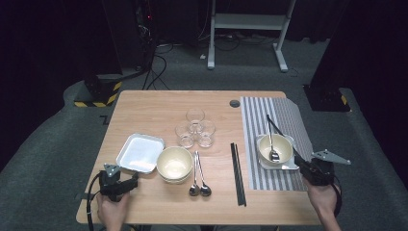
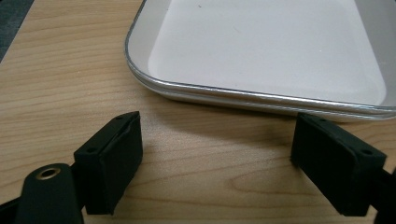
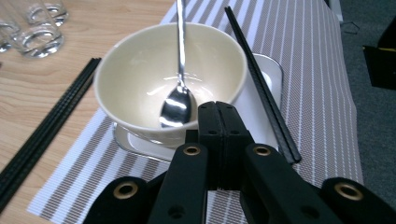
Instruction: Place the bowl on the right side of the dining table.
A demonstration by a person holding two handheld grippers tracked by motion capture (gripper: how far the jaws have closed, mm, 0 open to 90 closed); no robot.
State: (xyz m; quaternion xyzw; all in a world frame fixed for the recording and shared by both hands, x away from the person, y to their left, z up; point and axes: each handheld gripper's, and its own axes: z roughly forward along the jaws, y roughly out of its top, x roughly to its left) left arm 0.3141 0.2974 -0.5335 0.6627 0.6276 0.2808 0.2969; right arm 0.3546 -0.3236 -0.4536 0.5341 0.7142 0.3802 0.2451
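The right gripper (image 1: 299, 160) is hovering at the right edge of the table (image 1: 144, 103), over the near right part of the striped placemat (image 1: 281, 115). Its jaws are pressing flat against each other with nothing between them, as the right gripper view (image 3: 218, 112) is showing. Just beyond the closed tips, a cream bowl (image 3: 140, 74) is sitting on a small white square tray (image 3: 273, 79) on the placemat. A metal spoon (image 3: 177, 105) is lying inside the bowl, its handle leaning over the far rim. A pair of black chopsticks (image 3: 261, 79) is resting across the tray beside the bowl, pointing toward the far edge of the placemat.

The left gripper (image 1: 126, 183) is resting near the near left corner of the table. Its jaws are standing wide apart and gripping nothing; in the left gripper view (image 2: 217, 168) bare wood is showing between the two pads. A white square plate (image 2: 261, 51) is lying just beyond the tips, apart from them.

Near the middle of the table, a second cream bowl (image 1: 174, 163) is sitting beside the plate. Two spoons (image 1: 199, 180) are lying side by side just right of it, bowls toward the near edge. A second pair of black chopsticks (image 1: 238, 173) is lying along the left edge of the placemat. Three clear glasses (image 1: 195, 127) are standing clustered toward the far side.
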